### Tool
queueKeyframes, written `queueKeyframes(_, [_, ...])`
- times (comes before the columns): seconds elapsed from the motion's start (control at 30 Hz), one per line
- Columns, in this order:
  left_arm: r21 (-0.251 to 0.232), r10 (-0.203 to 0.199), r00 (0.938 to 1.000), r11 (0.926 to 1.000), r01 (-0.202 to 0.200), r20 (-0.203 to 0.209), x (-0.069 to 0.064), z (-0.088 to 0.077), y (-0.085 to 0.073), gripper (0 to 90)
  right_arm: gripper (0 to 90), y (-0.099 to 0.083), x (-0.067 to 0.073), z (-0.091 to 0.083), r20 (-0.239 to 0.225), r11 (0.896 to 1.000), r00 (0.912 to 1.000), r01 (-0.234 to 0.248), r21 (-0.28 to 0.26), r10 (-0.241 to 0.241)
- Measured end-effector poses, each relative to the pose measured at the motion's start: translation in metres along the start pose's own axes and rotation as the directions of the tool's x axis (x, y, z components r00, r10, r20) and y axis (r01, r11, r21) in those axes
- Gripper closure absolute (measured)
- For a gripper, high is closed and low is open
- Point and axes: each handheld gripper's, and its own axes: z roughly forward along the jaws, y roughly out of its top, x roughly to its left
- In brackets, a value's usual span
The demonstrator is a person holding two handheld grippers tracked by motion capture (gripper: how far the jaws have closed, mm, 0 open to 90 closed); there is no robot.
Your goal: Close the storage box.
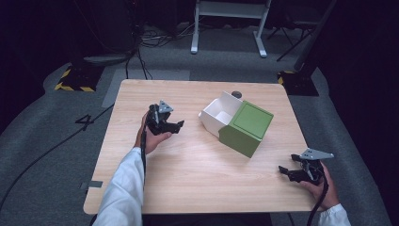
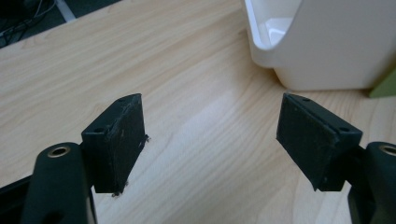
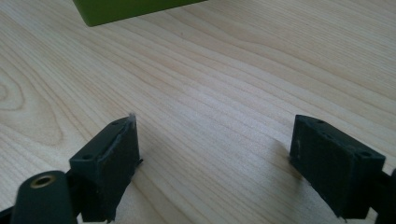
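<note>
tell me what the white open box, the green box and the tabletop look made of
White open box: likely moulded plastic, smooth, faintly glossy, rounded rim. Green box: matte, flat panels, sharp edges; plastic or painted board, can't tell. Light wooden tabletop: wood or wood-look laminate, printed-looking grain, satin sheen.

White bin [image 2: 327,51] cut off by the top and right edges in the left gripper view; inside mostly out of sight. Green box [image 3: 126,9] reduced to a sliver at the top edge in the right gripper view, and to a small corner [image 2: 385,84] at the right edge of the left gripper view. From the high view, small dark round object [image 1: 236,94] behind the white bin, partly hidden, too small to identify. Far side of the green box hidden. Person's sleeve [image 1: 123,188] cut off at the bottom edge. Room beyond the bench [image 1: 188,179] too dark to make out.
</note>
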Motion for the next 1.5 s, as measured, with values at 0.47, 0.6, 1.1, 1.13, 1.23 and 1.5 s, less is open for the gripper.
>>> queueKeyframes(0.47, [-0.004, -0.001, 0.9999, 1.0000, 0.001, 0.010, -0.012, 0.039, 0.034, 24.6, 15.8, 0.000, 0.000, 0.000, 0.000, 1.000, 1.0000, 0.000, 0.000, 0.000])
queueKeyframes(0.6, [0.003, 0.011, 0.9999, 0.9999, -0.011, 0.007, -0.014, 0.045, 0.037, 24.6, 15.8, 0.000, 0.000, 0.000, 0.000, 1.000, 1.0000, 0.001, -0.001, -0.001])
queueKeyframes(1.1, [0.016, -0.054, 0.9984, 0.9985, 0.053, 0.019, -0.014, 0.070, 0.040, 24.6, 15.9, 0.000, 0.000, 0.000, 0.000, 1.000, 1.0000, 0.003, -0.001, -0.003])
queueKeyframes(1.13, [0.013, -0.055, 0.9983, 0.9984, 0.054, 0.021, -0.014, 0.071, 0.040, 25.5, 15.9, 0.000, 0.000, 0.000, 0.001, 1.000, 1.0000, 0.004, -0.002, -0.004])
queueKeyframes(1.23, [0.002, -0.075, 0.9958, 0.9972, 0.075, 0.053, -0.013, 0.074, 0.040, 26.5, 15.9, 0.000, 0.000, 0.000, 0.000, 1.000, 1.0000, 0.003, -0.003, -0.003])
queueKeyframes(1.5, [-0.007, -0.068, 0.9943, 0.9976, 0.069, 0.082, -0.013, 0.072, 0.041, 29.3, 15.9, 0.000, 0.000, 0.000, 0.000, 1.000, 1.0000, 0.003, -0.002, -0.003])
